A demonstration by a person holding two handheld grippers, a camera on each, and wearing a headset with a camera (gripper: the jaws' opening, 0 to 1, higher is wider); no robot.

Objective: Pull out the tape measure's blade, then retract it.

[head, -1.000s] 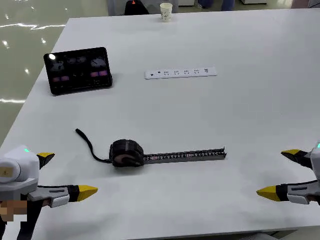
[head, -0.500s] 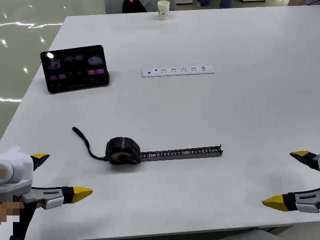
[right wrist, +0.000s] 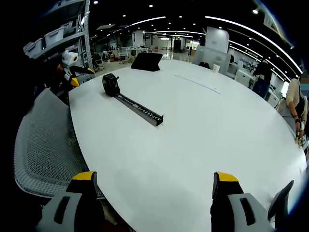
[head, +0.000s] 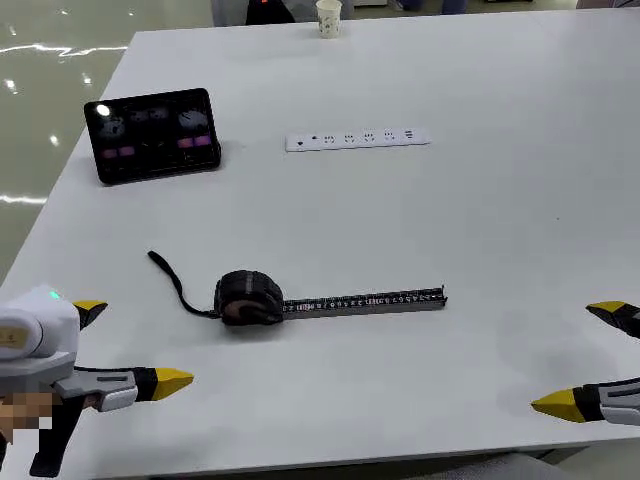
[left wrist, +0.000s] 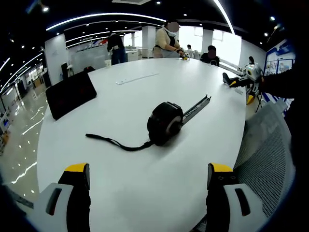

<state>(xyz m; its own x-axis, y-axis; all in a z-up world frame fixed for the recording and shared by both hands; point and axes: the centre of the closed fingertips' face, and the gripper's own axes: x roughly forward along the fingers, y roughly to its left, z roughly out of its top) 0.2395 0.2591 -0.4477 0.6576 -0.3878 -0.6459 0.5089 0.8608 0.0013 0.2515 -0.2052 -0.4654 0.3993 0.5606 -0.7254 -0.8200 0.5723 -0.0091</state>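
A black tape measure [head: 250,298] lies on a white table [head: 420,220], just left of centre in the head view, its blade [head: 365,301] drawn out toward 3 o'clock. The left gripper [head: 138,343] at 8 o'clock and the right gripper [head: 572,355] at 4 o'clock hang with jaws apart, empty, well clear of it. If released unguided, the blade may whip back and skid the case across the smooth top. A tablet [head: 152,135] stands at 10 o'clock, a power strip [head: 357,140] at 12. A glossy floor [head: 40,60] and an open office with people [left wrist: 166,41] lie beyond.

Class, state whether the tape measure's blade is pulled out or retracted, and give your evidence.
Pulled out: the blade lies flat on the table, reaching well beyond the case.
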